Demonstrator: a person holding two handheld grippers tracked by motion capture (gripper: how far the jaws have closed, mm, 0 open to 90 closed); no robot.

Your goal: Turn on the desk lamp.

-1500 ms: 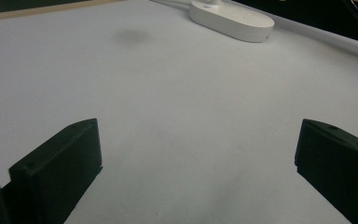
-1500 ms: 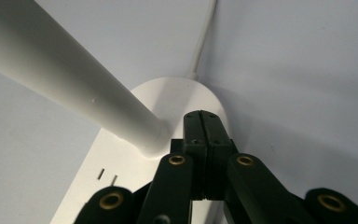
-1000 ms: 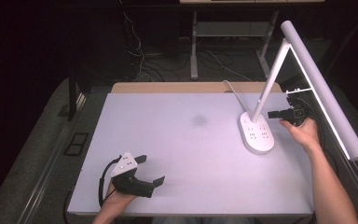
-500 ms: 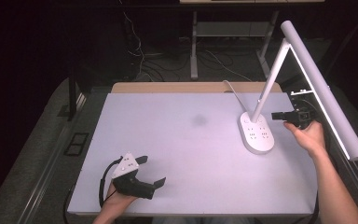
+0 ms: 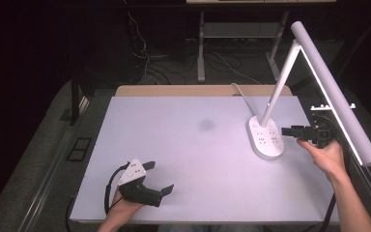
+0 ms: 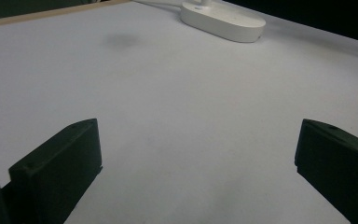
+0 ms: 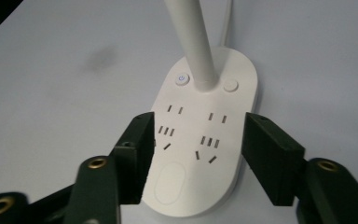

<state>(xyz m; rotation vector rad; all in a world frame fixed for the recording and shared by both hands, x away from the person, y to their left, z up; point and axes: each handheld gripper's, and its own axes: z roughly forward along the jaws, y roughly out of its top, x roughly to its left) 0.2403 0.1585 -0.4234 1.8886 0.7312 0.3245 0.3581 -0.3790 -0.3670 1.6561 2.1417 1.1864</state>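
White lamp base [image 5: 266,137] at far right of table [image 5: 183,145]; right gripper [image 5: 290,131] just beside it, jaws just opened, holding nothing. Left gripper [image 5: 162,186] near left, jaws wide, empty.

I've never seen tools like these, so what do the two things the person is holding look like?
Each hand holds a black gripper with two blocky, flat-faced jaws. The left gripper carries a pale grey three-cornered plate on top and trails a black looping cable. The right gripper has brass-coloured screw holes near its jaws, seen in the right gripper view. The forearms are bare, with no sleeves showing.
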